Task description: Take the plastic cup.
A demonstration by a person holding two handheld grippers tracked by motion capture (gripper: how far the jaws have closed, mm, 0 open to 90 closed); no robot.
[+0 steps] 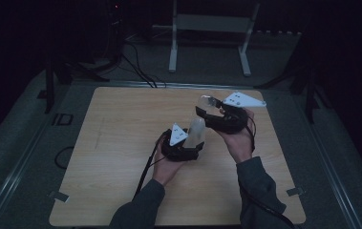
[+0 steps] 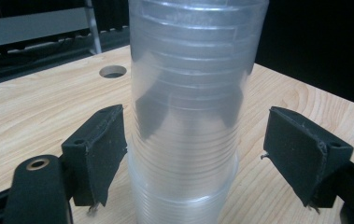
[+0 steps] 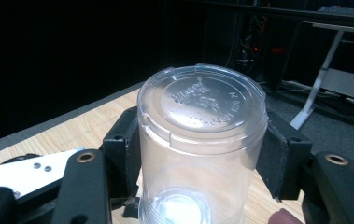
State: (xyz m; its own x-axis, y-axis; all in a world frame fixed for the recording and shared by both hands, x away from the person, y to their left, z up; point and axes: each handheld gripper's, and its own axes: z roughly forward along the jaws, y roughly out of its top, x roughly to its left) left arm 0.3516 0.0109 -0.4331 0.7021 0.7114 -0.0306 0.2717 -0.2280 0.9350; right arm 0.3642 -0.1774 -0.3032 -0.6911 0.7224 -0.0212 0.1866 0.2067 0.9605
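A stack of clear plastic cups [image 1: 196,132] stands upside down on the wooden table [image 1: 121,143], near its middle. My left gripper [image 1: 193,144] is open around the stack [image 2: 188,116]: the left pad [image 2: 102,149] sits close to the cups and the right pad [image 2: 300,149] stands well clear. My right gripper [image 1: 210,112] is shut on a single clear cup [image 1: 206,103], held base up just above the stack's top. In the right gripper view the cup [image 3: 202,121] is pinched between both pads, its embossed base facing the camera. Whether it still touches the stack is unclear.
A round hole [image 2: 112,71] is cut in the tabletop beyond the stack. A white frame stand [image 1: 212,24] and dark cables [image 1: 135,67] lie on the grey floor behind the table. Metal clips [image 1: 58,195] hold the table's near corners. The surroundings are dark.
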